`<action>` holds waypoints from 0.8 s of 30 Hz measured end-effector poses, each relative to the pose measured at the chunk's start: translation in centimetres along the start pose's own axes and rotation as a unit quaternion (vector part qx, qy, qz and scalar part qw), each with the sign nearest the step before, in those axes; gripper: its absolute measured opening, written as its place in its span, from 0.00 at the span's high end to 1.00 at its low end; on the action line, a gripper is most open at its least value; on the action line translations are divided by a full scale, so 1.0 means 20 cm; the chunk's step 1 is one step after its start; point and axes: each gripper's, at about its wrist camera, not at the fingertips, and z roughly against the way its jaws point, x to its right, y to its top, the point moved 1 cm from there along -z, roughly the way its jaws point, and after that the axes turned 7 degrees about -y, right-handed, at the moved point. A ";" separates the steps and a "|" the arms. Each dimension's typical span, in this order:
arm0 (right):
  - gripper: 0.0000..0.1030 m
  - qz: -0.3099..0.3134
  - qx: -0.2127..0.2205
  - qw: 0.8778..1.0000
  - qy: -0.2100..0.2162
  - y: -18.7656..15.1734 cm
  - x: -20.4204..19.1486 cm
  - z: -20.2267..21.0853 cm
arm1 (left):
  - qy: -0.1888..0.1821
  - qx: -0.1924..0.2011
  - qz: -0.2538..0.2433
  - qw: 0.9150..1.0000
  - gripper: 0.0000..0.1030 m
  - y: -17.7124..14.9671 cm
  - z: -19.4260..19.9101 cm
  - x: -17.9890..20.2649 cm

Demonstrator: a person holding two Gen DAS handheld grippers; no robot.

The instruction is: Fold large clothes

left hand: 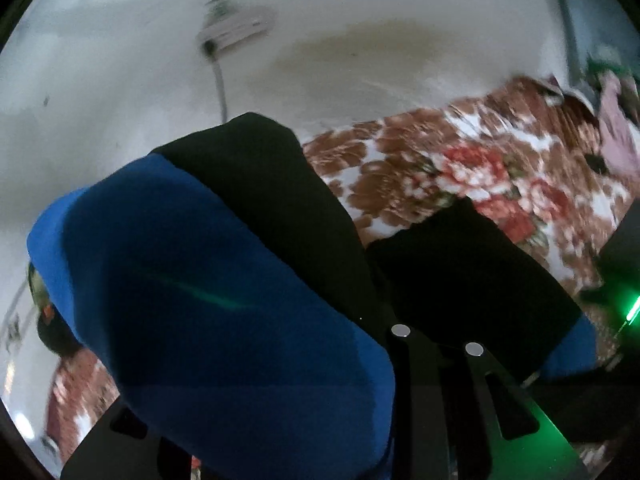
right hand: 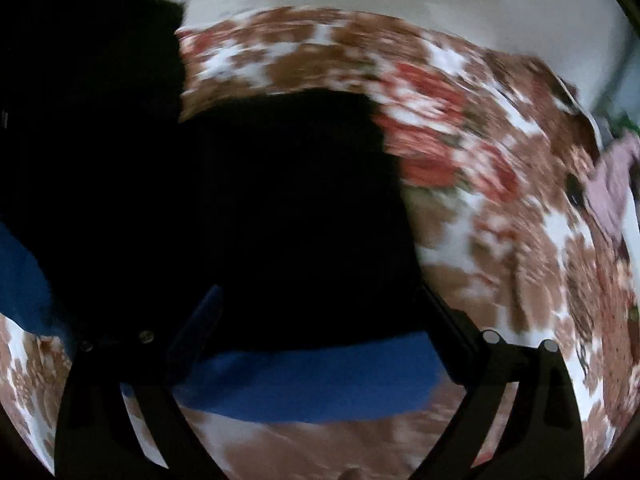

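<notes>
Left wrist view. The garment (left hand: pixel 224 280), black with a broad blue band, was draped over the left gripper (left hand: pixel 436 340) and filled the lower half of the frame. Its blue part bulged at lower left; the black part rose behind it toward the centre and ran on to the right. Both fingers came close together under the cloth, with two round metal pins showing side by side at their bases. The fingertips were buried in fabric, so the left tongs were closed on the garment. Behind the garment lay a bedsheet (left hand: pixel 460 168) with a brown, red and white flower print. A pale wall (left hand: pixel 120 60) stood beyond it, carrying a blurred fixture (left hand: pixel 228 28) with a cable hanging down. A green light (left hand: pixel 632 312) glowed at the right edge. Pinkish cloth (left hand: pixel 620 136) lay at the far right of the bedsheet.

Right wrist view. The right gripper (right hand: pixel 320 312) stood with its fingers wide apart, one at lower left and one at lower right. The garment (right hand: pixel 280 200) lay flat on the bedsheet (right hand: pixel 520 220) between and ahead of them, black with its blue band (right hand: pixel 312 380) nearest the camera. The right tongs were open and nothing was clamped in them. The frame was motion-blurred. Pinkish cloth (right hand: pixel 612 184) showed at the right edge.
</notes>
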 end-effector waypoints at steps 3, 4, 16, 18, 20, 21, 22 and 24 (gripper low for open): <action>0.08 -0.012 -0.009 1.000 -0.019 -0.02 0.19 -0.02 | -0.007 -0.018 -0.027 0.999 0.75 0.05 -0.02 0.15; 0.08 -0.016 -0.014 1.000 -0.019 -0.03 0.24 -0.03 | -0.007 -0.022 -0.039 0.999 0.75 0.05 -0.02 0.20; 0.08 -0.037 -0.020 0.998 -0.041 -0.14 0.76 0.02 | 0.054 -0.077 -0.259 0.961 0.74 -0.07 -0.19 0.84; 0.08 -0.033 -0.019 0.998 -0.042 -0.15 0.81 0.02 | 0.058 -0.083 -0.285 0.953 0.74 -0.10 -0.23 0.91; 0.08 -0.028 -0.017 0.998 -0.046 -0.15 0.85 0.02 | 0.070 -0.093 -0.317 0.941 0.73 -0.14 -0.29 1.00; 0.08 -0.026 -0.016 0.998 -0.048 -0.15 0.87 0.01 | 0.072 -0.098 -0.328 0.937 0.73 -0.15 -0.31 1.04; 0.08 -0.024 -0.016 0.998 -0.050 -0.15 0.89 0.01 | 0.073 -0.102 -0.335 0.934 0.72 -0.16 -0.33 1.07; 0.08 -0.023 -0.016 0.998 -0.053 -0.14 0.93 0.00 | 0.078 -0.110 -0.356 0.925 0.72 -0.19 -0.37 1.15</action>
